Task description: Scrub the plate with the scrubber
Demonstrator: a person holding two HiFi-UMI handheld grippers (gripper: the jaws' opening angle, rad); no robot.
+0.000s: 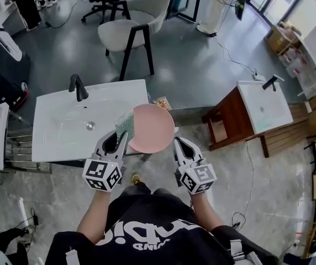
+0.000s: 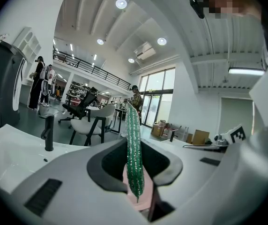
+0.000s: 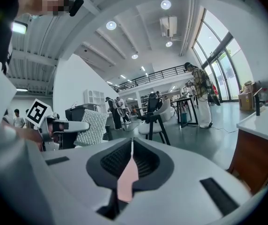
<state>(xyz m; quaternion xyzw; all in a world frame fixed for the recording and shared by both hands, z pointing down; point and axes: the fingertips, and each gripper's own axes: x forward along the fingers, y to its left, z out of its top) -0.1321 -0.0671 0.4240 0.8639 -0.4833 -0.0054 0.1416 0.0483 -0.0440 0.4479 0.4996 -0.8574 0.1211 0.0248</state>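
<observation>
Grey showroom floor [image 1: 191, 65] lies below. Nearest, the left gripper's [image 1: 119, 139] fingers pinch the green scrubber [image 1: 125, 125], and the right gripper's [image 1: 179, 145] fingers clamp the rim of the pink plate [image 1: 153, 128], held airborne at the white sink bench [image 1: 58, 120] edge. Scrubbing seems about to start: next, press the scrubber flat against the plate and rub.

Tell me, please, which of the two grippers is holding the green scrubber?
The left gripper: its jaws are shut on the green scrubber, whereas the right gripper grips the rim of the pink plate instead.
</observation>
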